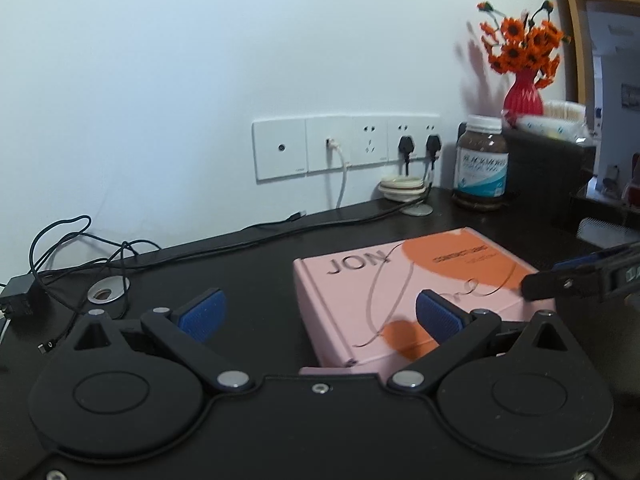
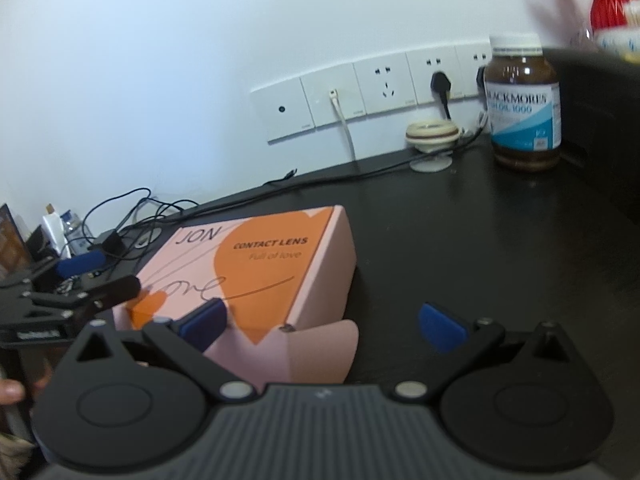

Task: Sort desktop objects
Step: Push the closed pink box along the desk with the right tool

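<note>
Pink and orange cardboard, the contact lens box (image 2: 248, 272) lies flat on the black desk (image 2: 460, 248), near the front edge, with one loose flap folded out at its near corner. From the right wrist view its right side wall faces a broad stretch of bare desk that runs back to the brown supplement bottle (image 2: 522, 104) by the wall. That bottle stands upright, just beside a dark cabinet side (image 2: 600, 128) that closes off the right.

Both grippers hold their fingers wide apart and grasp nothing. The left gripper (image 1: 320, 312) has its right blue pad over the near part of the box lid and its left pad over bare desk; whether the pad touches the lid cannot be told. The right gripper (image 2: 324, 324) sits likewise, left pad over the box's near corner and right pad above open desk.

Behind the box, black cables (image 1: 80, 248) tangle toward the left rear around a metal grommet (image 1: 106, 290), well apart from the box. A row of wall sockets (image 1: 344, 146) sits above the desk's back edge, and a small round stand (image 1: 404, 190) rests between the sockets and the bottle.
</note>
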The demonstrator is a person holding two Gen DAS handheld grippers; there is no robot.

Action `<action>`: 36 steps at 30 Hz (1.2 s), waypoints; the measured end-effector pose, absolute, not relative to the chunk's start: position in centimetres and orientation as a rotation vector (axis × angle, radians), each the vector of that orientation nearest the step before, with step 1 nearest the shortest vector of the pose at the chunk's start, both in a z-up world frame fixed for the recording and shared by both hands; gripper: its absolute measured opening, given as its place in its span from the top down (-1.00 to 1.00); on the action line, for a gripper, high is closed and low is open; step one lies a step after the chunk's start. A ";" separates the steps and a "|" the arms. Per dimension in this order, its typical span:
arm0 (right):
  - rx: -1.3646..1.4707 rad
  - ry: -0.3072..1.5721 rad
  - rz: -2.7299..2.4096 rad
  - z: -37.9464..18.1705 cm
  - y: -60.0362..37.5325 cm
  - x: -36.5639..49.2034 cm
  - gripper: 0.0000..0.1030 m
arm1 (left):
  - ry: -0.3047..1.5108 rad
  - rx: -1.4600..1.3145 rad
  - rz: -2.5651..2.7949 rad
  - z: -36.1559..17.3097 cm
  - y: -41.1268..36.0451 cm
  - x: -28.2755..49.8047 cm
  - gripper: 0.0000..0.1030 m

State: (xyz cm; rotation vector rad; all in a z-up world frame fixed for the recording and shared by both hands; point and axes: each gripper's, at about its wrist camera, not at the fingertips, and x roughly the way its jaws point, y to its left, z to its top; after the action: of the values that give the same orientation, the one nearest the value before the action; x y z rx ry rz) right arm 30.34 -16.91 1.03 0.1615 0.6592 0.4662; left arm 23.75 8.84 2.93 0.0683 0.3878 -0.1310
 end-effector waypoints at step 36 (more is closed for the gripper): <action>0.084 0.666 0.384 0.1 -15.4 24.7 -0.99 | 0.443 0.220 -0.057 1.0 6.2 19.0 -1.00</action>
State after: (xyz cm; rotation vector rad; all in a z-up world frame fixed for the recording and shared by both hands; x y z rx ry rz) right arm 24.74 -15.36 0.12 0.0839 0.6660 0.3836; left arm 18.97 6.24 0.96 0.2198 0.4428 -0.0565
